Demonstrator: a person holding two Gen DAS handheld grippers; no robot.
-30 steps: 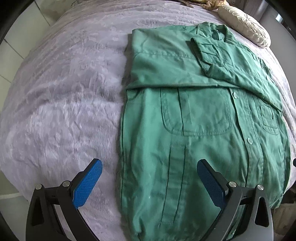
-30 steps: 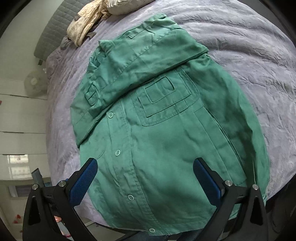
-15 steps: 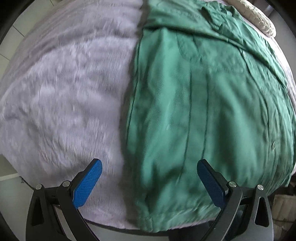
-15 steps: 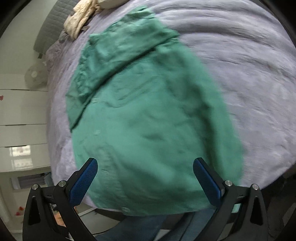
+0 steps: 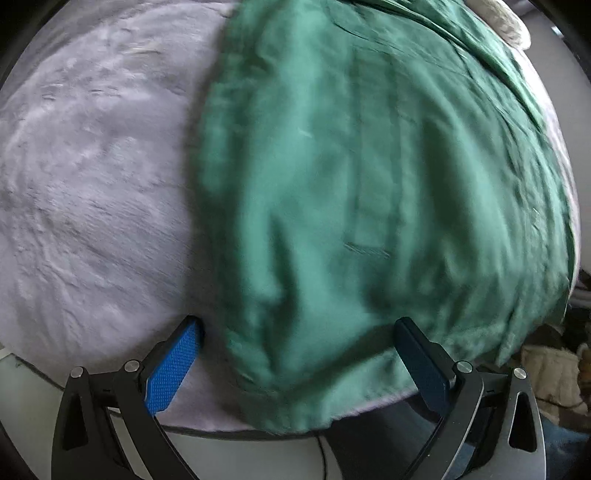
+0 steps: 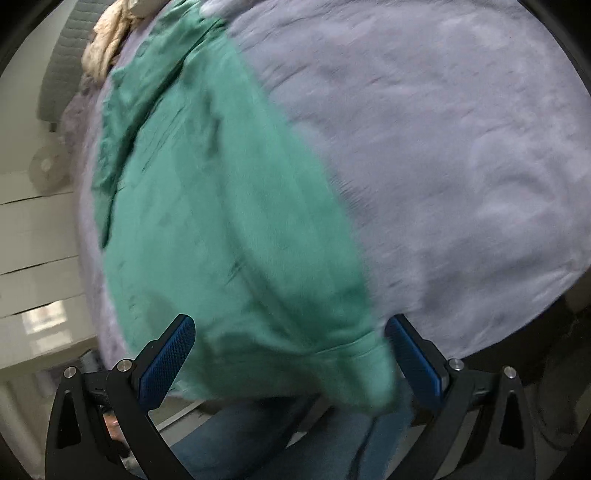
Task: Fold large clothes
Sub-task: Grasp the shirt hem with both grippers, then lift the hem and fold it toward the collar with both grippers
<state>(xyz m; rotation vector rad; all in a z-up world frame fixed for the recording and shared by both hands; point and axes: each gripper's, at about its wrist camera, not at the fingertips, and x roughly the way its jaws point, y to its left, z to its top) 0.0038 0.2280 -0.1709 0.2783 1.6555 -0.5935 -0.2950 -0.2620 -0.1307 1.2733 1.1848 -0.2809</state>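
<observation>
A green button-up shirt [image 5: 369, 192] lies spread on a bed covered with a pale lilac plush blanket [image 5: 92, 184], its bottom hem at the near edge of the mattress and hanging a little over it. Both views are blurred by motion, so seams and buttons barely read. The left gripper [image 5: 297, 363] sits low at that near edge with its jaws spread wide, holding nothing; the hem's left corner lies in the gap between the blue-padded fingers [image 5: 171, 373], the left finger over bare blanket just beside the shirt's side edge, the right finger at the hem. The right gripper [image 6: 290, 356] is likewise wide open and empty, and the hem's other corner lies between its fingers [image 6: 164, 363], drooping past the mattress edge (whether any pad actually touches cloth cannot be told through the blur). Below that drooping corner, the person's blue jeans [image 6: 258, 435] show. Far up the bed, a cream pillow [image 5: 502, 18] rests beside the shirt's top end, and a beige crumpled cloth [image 6: 107, 48] lies near a grey quilted headboard [image 6: 62, 59]. A small white fan [image 6: 46, 170] stands off beside the bed.
</observation>
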